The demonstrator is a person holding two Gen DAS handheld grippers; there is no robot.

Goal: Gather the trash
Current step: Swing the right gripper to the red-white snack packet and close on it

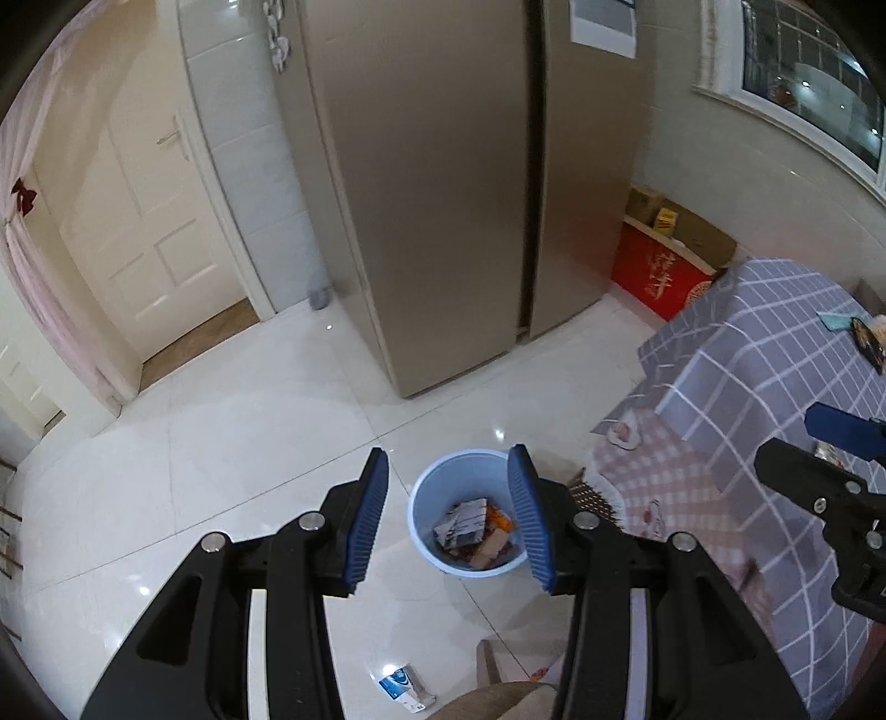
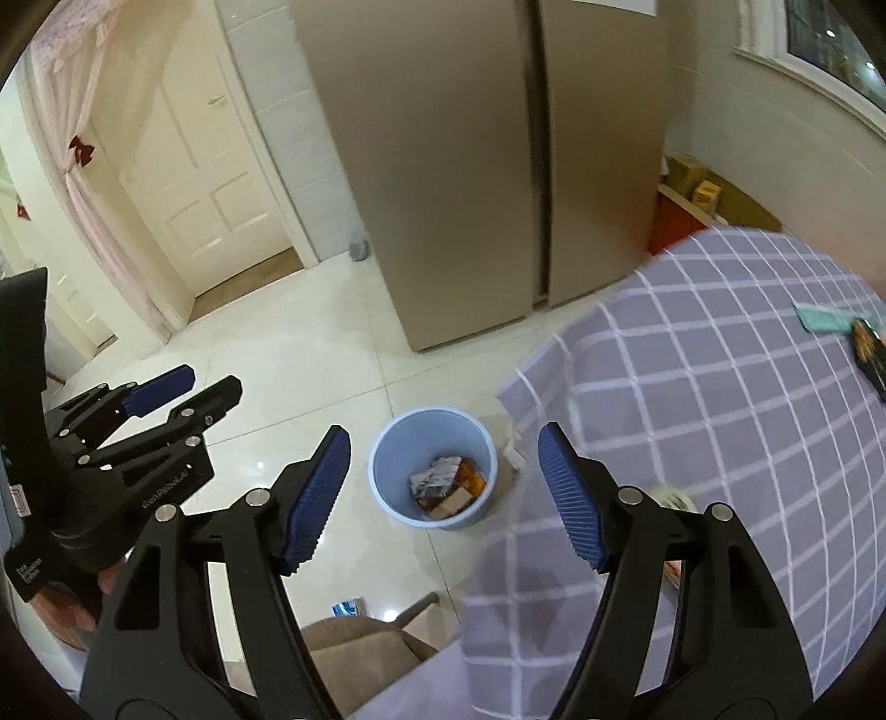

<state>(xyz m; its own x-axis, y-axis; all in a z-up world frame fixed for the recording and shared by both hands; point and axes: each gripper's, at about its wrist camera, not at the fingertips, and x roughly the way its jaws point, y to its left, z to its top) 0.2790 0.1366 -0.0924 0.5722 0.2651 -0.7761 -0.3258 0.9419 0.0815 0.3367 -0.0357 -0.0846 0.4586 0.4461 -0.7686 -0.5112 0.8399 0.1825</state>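
My left gripper point(image 1: 448, 518) and right gripper point(image 2: 443, 498) hung apart and empty above the round pale-blue plastic bin point(image 1: 426, 493) holding crumpled, probably cardboard, packaging point(image 1: 470, 526).

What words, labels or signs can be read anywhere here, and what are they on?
"GenRobot.AI", read with difficulty: white print on the black left claw.
Gold characters on the red cardboard box: too blurred to read.
White paper sheet on the beige fridge door: no legible print.
Blue-and-white packet on the floor: print too small.
White label lower on the left claw's body: too small.
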